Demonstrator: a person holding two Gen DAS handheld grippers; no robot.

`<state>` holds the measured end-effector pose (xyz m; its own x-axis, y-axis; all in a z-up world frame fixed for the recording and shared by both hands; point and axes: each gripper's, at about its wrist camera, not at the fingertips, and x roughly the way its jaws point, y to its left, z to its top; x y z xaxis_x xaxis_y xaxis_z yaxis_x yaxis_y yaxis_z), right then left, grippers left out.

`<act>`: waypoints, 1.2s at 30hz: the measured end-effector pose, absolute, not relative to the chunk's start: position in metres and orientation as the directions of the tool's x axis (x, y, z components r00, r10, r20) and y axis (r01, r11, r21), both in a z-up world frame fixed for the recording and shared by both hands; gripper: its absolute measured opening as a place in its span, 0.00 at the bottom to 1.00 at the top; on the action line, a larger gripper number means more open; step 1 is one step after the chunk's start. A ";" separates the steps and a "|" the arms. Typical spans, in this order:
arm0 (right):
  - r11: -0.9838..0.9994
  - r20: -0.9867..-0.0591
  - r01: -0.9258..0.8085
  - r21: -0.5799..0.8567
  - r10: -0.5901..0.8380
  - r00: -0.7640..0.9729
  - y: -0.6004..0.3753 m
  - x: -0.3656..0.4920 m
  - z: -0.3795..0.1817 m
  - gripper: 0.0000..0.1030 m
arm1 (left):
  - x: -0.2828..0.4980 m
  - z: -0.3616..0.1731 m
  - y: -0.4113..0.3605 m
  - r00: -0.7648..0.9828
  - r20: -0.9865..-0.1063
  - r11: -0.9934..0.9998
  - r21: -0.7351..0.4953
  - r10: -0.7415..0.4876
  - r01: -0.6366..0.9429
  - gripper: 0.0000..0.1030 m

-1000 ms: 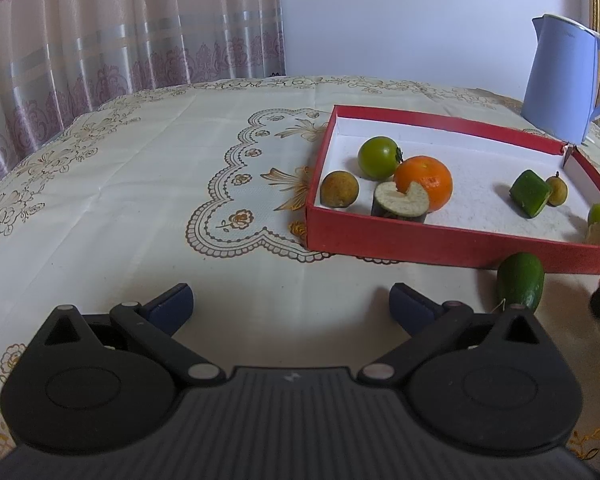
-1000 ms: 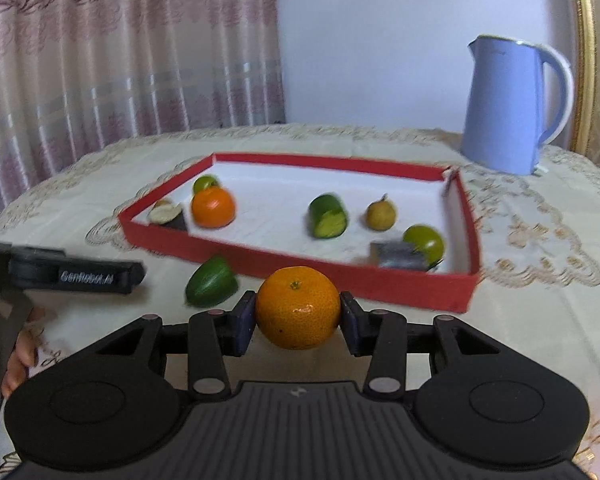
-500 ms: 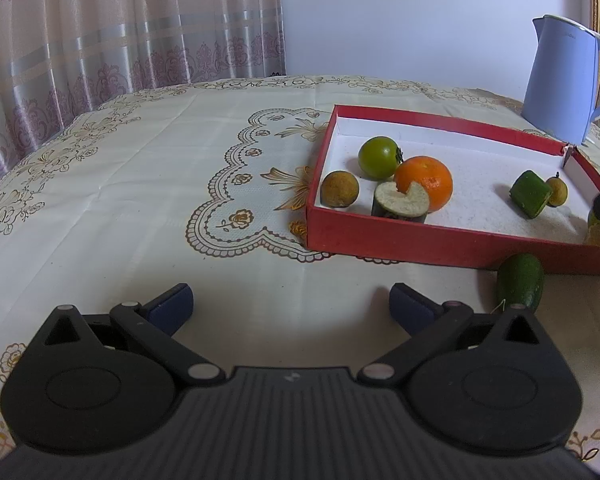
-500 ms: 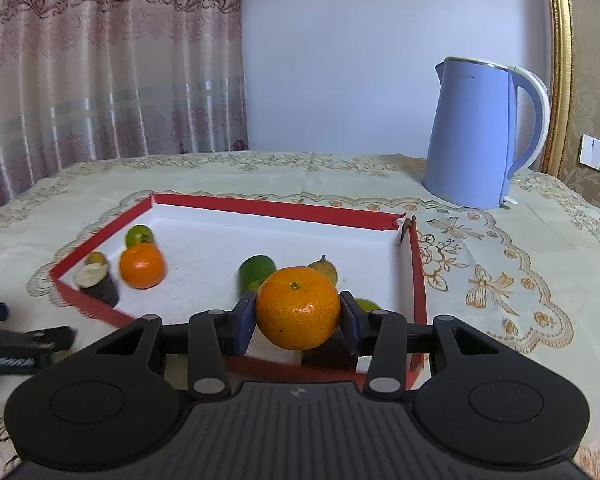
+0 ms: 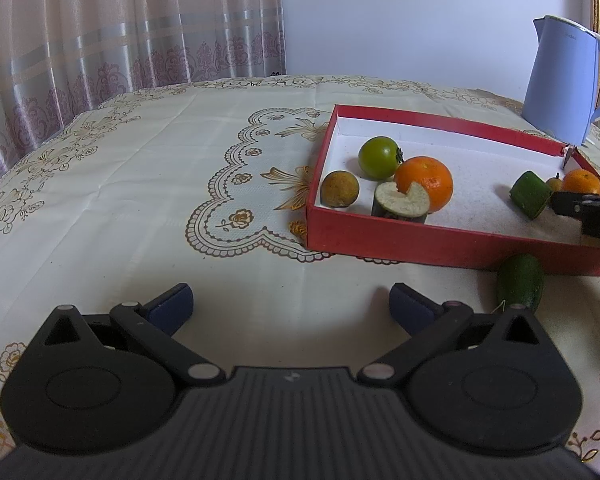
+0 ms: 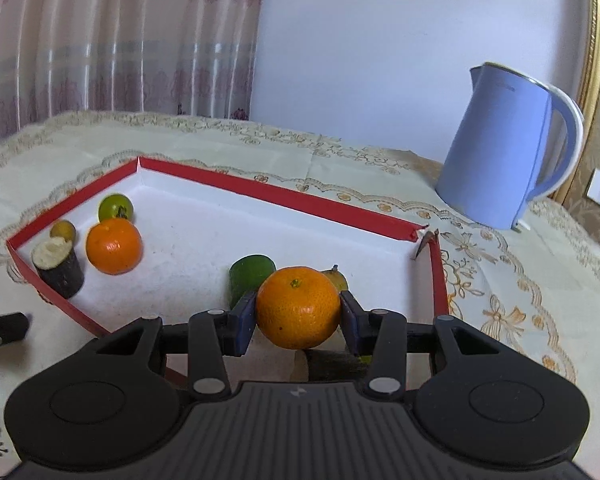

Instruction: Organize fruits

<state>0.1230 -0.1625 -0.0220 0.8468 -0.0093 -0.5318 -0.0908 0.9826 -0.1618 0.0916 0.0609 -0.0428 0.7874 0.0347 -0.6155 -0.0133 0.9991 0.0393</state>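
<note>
My right gripper [image 6: 298, 314] is shut on an orange mandarin [image 6: 298, 307], held over the right end of the red tray [image 6: 324, 207]. From the left wrist view the same mandarin [image 5: 582, 181] and gripper show at the tray's right end [image 5: 432, 122]. Inside the tray lie a second mandarin [image 6: 114, 245], a green tomato [image 6: 115, 207], a brown round fruit [image 6: 63, 230], a cut dark stub [image 6: 58, 266], a green chunk [image 6: 251, 276] and a small yellowish fruit [image 6: 336, 278]. A green avocado-like fruit [image 5: 520, 282] lies on the cloth just outside the tray's near wall. My left gripper [image 5: 290, 308] stands open over bare cloth.
A light blue kettle [image 6: 504, 160] stands beyond the tray's right corner, which is torn open [image 6: 422, 238]. An embroidered cream tablecloth [image 5: 140, 184] covers the round table. Curtains hang behind on the left.
My right gripper has carried the mandarin from in front of the tray's near wall to over the tray's right end. The left gripper has stayed put.
</note>
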 end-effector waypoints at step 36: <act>0.991 -0.510 -0.096 -0.094 0.035 0.860 -0.171 0.100 -0.010 0.63 | 0.092 -0.042 0.062 0.787 -0.616 0.999 0.037 0.033 -0.013 1.00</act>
<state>0.0999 -0.1714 -0.0101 0.8597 0.0350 -0.5097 -0.0960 0.9909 -0.0940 0.0918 0.0616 -0.0422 0.7869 0.0334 -0.6161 -0.0135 0.9992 0.0369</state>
